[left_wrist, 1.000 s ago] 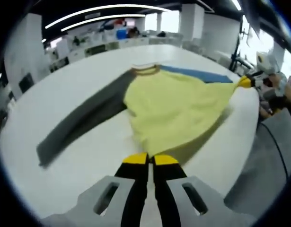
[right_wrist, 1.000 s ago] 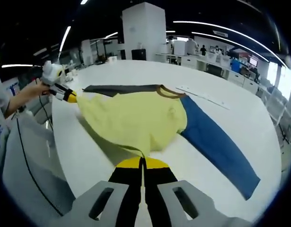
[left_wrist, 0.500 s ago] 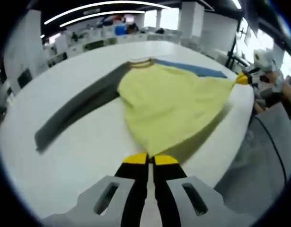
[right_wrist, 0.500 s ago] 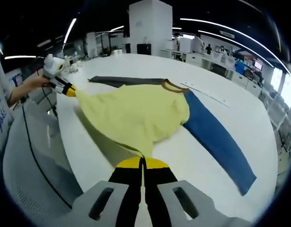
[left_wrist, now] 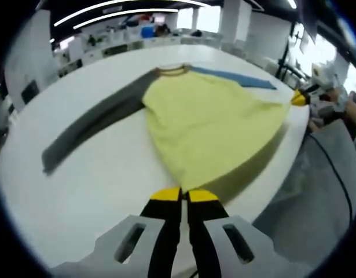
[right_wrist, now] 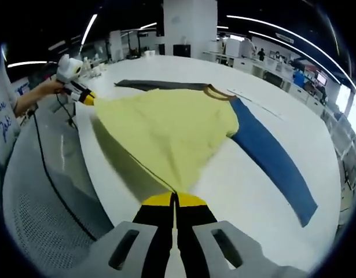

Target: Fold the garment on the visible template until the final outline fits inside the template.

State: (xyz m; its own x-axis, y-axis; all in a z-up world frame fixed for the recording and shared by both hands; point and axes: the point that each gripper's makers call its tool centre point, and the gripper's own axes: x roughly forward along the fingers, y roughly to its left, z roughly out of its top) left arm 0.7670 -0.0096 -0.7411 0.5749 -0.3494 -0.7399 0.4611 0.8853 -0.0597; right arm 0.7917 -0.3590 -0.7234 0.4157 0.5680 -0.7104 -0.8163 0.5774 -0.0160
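A yellow shirt (left_wrist: 209, 124) with a brown collar, one grey sleeve (left_wrist: 91, 124) and one blue sleeve (right_wrist: 270, 153) lies on a white table (left_wrist: 91, 185). My left gripper (left_wrist: 182, 194) is shut on one hem corner, and it appears at the far left of the right gripper view (right_wrist: 85, 97). My right gripper (right_wrist: 174, 198) is shut on the other hem corner and appears at the right of the left gripper view (left_wrist: 298, 98). The hem is lifted and stretched between them over the table's near edge. I cannot make out a template outline.
A thin white strip (right_wrist: 256, 104) lies on the table beyond the blue sleeve. A grey mesh chair (right_wrist: 39, 214) and a black cable (right_wrist: 50, 174) sit beside the table's edge. A person's hand (right_wrist: 33, 98) holds the left gripper. Desks and a pillar (right_wrist: 189, 29) stand far behind.
Both grippers have pulled the hem back toward the table's near edge, and the yellow body now lies stretched flatter and wider. The sleeves have slid along with it.
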